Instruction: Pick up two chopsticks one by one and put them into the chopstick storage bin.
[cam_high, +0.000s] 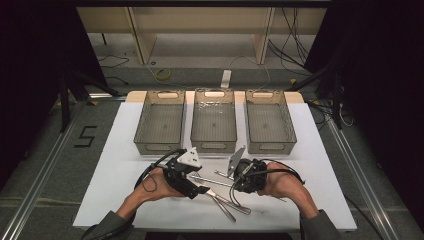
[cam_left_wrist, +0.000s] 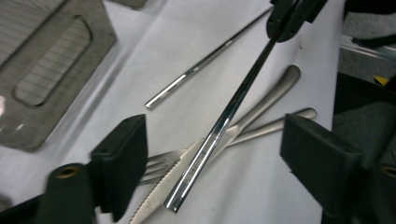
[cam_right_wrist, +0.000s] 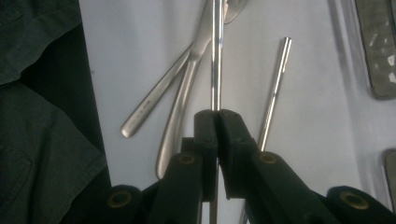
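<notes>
Steel chopstick (cam_right_wrist: 215, 56) in right gripper (cam_right_wrist: 217, 116), engraving unreadable

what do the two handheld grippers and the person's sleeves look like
Both the left gripper and the right gripper are black, each with two blocky black jaws. Brass-coloured rings sit at the jaw pivots. A grey three-cornered plate tops the left gripper and another the right. A black cable loops back from each gripper. The sleeves are dark grey-green fabric.

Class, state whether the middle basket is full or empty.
Empty: the middle basket shows only its bare mesh floor in the high view.
</notes>
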